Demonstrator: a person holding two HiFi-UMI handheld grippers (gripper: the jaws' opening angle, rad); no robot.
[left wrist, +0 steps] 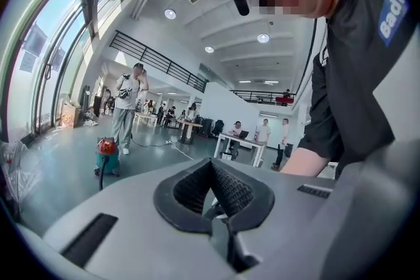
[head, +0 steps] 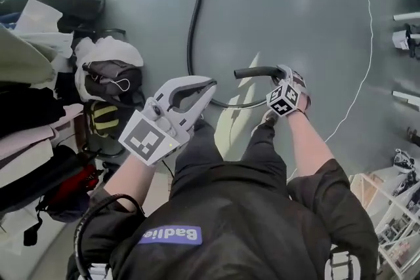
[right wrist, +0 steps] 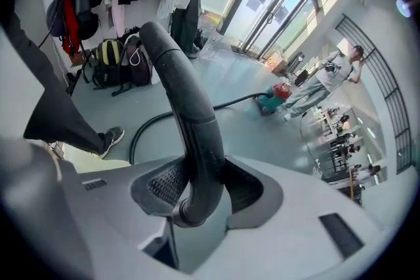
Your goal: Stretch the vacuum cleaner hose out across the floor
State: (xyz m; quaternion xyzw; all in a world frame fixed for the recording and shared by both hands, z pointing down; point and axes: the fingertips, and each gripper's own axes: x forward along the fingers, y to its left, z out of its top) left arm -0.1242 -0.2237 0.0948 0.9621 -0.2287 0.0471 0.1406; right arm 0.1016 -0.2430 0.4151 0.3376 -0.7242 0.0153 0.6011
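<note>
My right gripper (head: pixel 281 73) is shut on the curved black handle tube (head: pixel 253 72) at the end of the vacuum hose. In the right gripper view the tube (right wrist: pixel 184 90) rises between the pads of that gripper (right wrist: pixel 197 181). The black hose (head: pixel 192 23) curves left from the handle, then runs away across the grey floor. It leads to a red and teal vacuum cleaner (right wrist: pixel 274 99), also seen far off in the left gripper view (left wrist: pixel 107 154). My left gripper (head: pixel 207 86) is raised beside my body, shut and empty (left wrist: pixel 211 165).
Bags (head: pixel 110 79) and hung clothes (head: pixel 26 108) crowd the left side. A thin white cable (head: pixel 365 42) trails over the floor at right, and a shelf (head: pixel 394 220) stands at lower right. A person (left wrist: pixel 125 108) stands by the vacuum; tables (left wrist: pixel 239 141) with people lie beyond.
</note>
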